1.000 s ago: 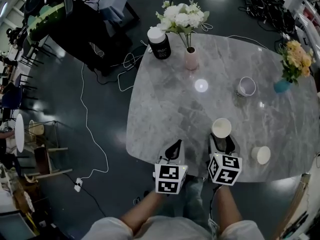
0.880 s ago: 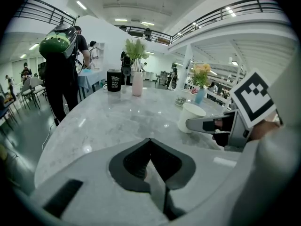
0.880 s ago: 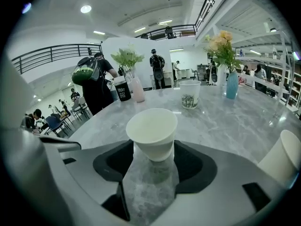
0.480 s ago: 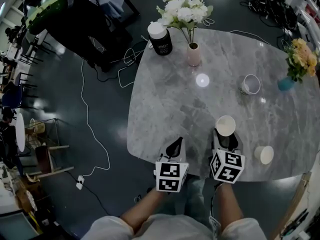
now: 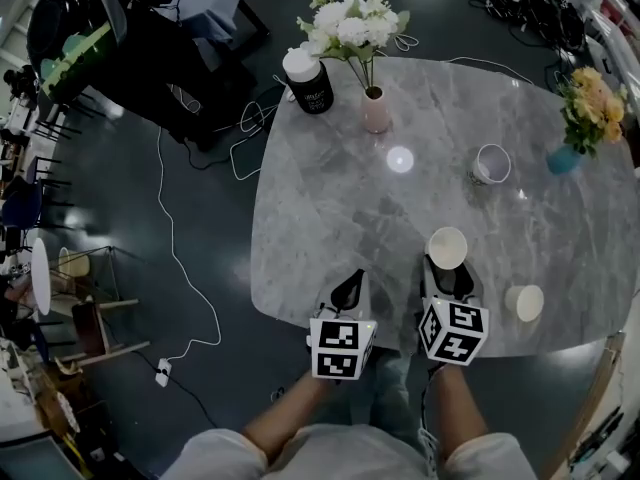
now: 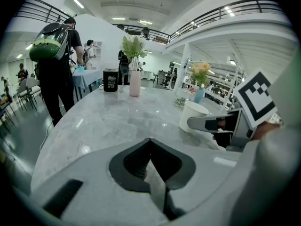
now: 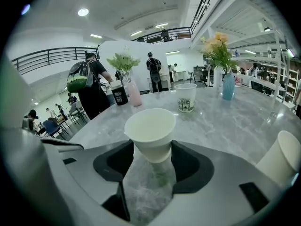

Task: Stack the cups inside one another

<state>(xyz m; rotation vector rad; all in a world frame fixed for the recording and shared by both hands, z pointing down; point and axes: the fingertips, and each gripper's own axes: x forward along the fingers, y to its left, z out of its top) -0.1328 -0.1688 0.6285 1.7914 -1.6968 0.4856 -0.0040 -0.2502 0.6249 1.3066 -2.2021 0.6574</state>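
Near the front edge of a grey veined marble table with rounded corners, two hand-held grippers are seen side by side, each carrying a cube of black-and-white square markers.

The right gripper is closed on a white tapered paper cup. The cup is smooth-walled, with a round rolled rim, and stands upright with its mouth up. Its narrow lower part is pinched between the two black curved pads, one pressed to each side, while the wider rim stands above and ahead of them. Whether its base rests on the marble cannot be told.

The left gripper is held just beside the right one, over the table's edge. Its dark ribbed pads are pressed together with nothing between them.

A second plain white paper cup stands to the right of the held cup, near it but apart. A white cup with a dark printed band is placed farther back, well apart from both grippers.

Along the far side are set a slim pink ceramic vase of white flowers, a black cylindrical canister with a white lid and a glossy blue vase of yellow and orange flowers.
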